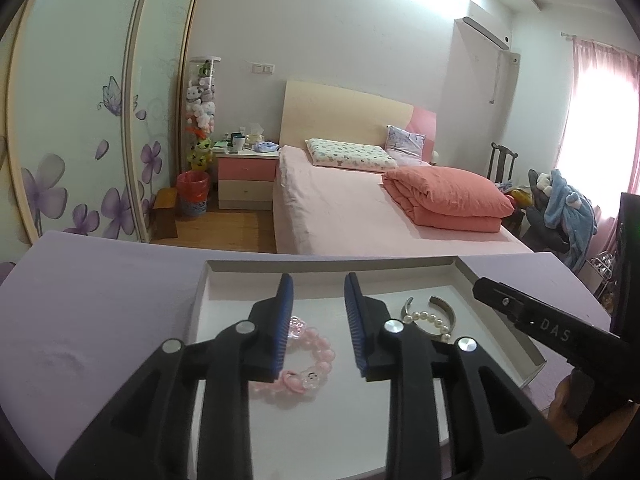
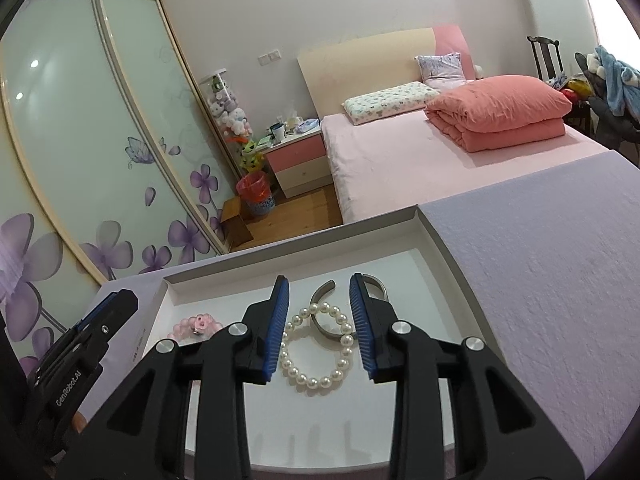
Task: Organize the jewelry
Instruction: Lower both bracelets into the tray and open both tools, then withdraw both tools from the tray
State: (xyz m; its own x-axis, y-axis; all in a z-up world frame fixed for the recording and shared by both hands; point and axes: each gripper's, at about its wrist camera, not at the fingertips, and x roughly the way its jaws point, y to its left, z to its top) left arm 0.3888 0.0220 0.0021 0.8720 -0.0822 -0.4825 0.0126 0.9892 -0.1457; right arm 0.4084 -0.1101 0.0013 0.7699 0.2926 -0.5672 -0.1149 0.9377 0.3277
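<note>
Jewelry lies in a shallow white tray (image 2: 436,240) that sits on a lavender-covered table (image 2: 552,280), and we hold 2 black grippers with blue ribbed pads over it. Our left gripper (image 1: 319,328) stands with its jaws parted above the tray floor, gripping nothing; a pink bead bracelet (image 1: 316,364) with small flower charms lies flat under and between its fingers, partly hidden by the left finger. Our right gripper (image 2: 319,330) also has its jaws apart and holds nothing; a white pearl bracelet (image 2: 318,350) lies in the gap between its pads, touching neither as far as we can tell. The pearl strand overlaps a silver open cuff bangle (image 2: 332,312), whose far end is hidden behind the right finger. In the left wrist view the right gripper's body crosses the tray's right corner and bears white letters "DAS", the rest cut off. In the right wrist view the left gripper's side reads "GenRobot.AI". Small print runs along the tray's left wall, too small for us to read. Beyond the table we see a bed (image 1: 340,208) with a folded coral quilt (image 1: 448,200) and 2 pillows, a pink nightstand (image 1: 246,174), a red bin (image 1: 193,192), a clear tube of plush toys (image 1: 202,112) and wardrobe doors (image 1: 80,120) printed with purple flowers.
</note>
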